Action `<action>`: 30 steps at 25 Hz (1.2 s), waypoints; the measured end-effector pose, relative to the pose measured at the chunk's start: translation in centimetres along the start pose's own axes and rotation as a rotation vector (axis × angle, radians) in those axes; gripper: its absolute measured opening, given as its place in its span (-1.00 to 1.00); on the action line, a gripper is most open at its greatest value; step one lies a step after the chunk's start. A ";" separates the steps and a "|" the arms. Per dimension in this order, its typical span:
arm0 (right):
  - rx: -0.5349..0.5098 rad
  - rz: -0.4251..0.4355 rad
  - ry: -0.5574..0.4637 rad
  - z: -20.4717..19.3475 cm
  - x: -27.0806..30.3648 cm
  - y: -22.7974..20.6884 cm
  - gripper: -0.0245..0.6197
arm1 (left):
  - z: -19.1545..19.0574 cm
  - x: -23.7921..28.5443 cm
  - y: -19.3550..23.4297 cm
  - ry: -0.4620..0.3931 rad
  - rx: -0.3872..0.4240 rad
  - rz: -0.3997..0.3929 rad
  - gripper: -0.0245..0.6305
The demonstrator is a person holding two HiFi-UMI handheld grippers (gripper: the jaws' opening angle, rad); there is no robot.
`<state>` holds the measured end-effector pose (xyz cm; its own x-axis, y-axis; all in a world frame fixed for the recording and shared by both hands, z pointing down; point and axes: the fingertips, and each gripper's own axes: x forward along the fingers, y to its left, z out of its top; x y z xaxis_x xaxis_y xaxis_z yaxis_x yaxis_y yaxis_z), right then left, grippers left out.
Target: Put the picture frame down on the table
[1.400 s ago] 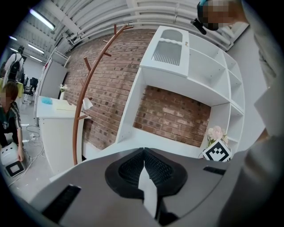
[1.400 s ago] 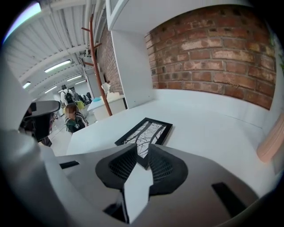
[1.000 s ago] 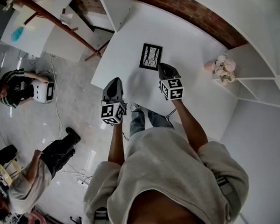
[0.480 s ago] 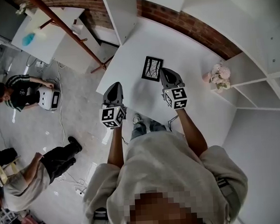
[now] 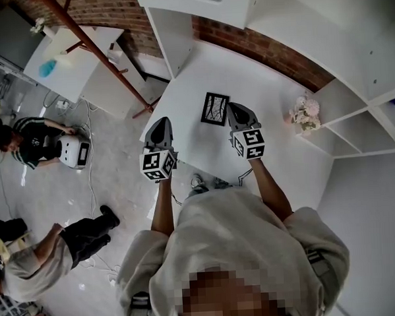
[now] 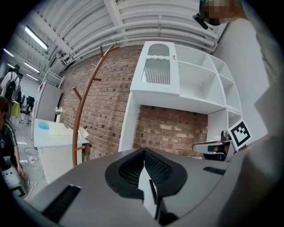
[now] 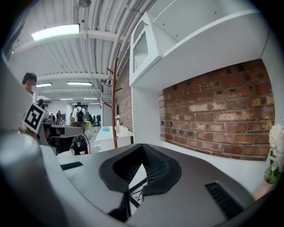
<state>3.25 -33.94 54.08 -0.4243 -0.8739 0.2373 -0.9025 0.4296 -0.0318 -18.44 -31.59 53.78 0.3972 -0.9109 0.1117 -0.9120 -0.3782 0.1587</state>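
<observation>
both shut, empty: rt claw (image 5: 236,110) just beside pic frame (image 5: 215,109) on table (image 5: 276,143), lt claw (image 5: 160,125) apart.

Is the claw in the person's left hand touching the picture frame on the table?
Apart. In the head view, a strip of bare white table separates the left gripper from the picture frame.

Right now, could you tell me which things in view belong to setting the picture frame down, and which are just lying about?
Part of the job:
- picture frame, lying flat on the white table
- right gripper and left gripper, jaws together, both empty

Just lying about:
- potted flowers at the table's far corner
- wooden coat stand
- white shelf unit
</observation>
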 end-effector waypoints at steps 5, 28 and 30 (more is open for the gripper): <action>-0.001 -0.002 -0.018 0.6 -0.2 -0.2 -0.85 | 1.2 0.8 -0.2 -0.018 0.017 -0.010 -0.87; 0.005 -0.015 -0.043 1.5 0.4 -1.2 -0.85 | 1.9 3.2 -1.7 -0.029 0.036 -0.055 -0.87; 0.005 -0.018 -0.040 1.4 0.5 -1.2 -0.85 | 1.8 3.2 -1.7 -0.025 0.035 -0.057 -0.87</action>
<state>4.07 -35.20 52.84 -0.4110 -0.8897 0.1987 -0.9101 0.4131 -0.0326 -15.82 -34.19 52.14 0.4459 -0.8917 0.0784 -0.8914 -0.4343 0.1297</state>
